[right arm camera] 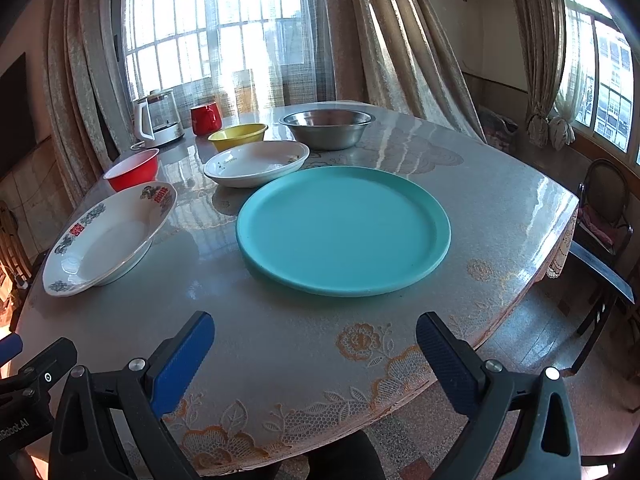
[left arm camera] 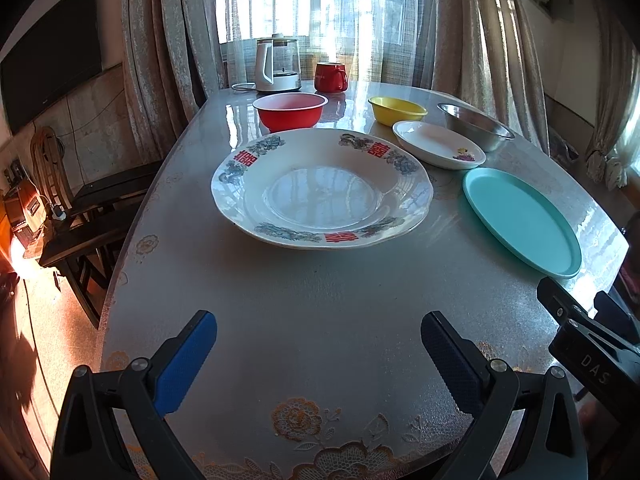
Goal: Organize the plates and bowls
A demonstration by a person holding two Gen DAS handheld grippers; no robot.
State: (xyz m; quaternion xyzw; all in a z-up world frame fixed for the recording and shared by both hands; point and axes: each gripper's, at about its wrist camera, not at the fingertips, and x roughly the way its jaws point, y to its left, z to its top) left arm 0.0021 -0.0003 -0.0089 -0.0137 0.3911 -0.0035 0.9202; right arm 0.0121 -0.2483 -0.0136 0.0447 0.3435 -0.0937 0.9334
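Jaws wide apart and empty on both grippers — left gripper [left arm camera: 318,354] low over the bench [left arm camera: 320,300], patterned white plate [left arm camera: 322,188] ahead; right gripper [right arm camera: 314,354] faces the teal plate [right arm camera: 343,230]. Behind the teal plate: small white dish [right arm camera: 256,163], yellow bowl [right arm camera: 238,136], steel bowl [right arm camera: 328,128], red bowl [right arm camera: 132,170].

I held the left gripper [left arm camera: 318,356] wide open above the table [left arm camera: 320,300]. A patterned plate [left arm camera: 322,188] lay ahead, a teal plate [left arm camera: 520,216] to its right.

Upright around the patterned plate [left arm camera: 322,188]: teal plate [left arm camera: 520,220], white dish [left arm camera: 438,144], and behind it red bowl [left arm camera: 290,110], yellow bowl [left arm camera: 396,110], steel bowl [left arm camera: 476,126].
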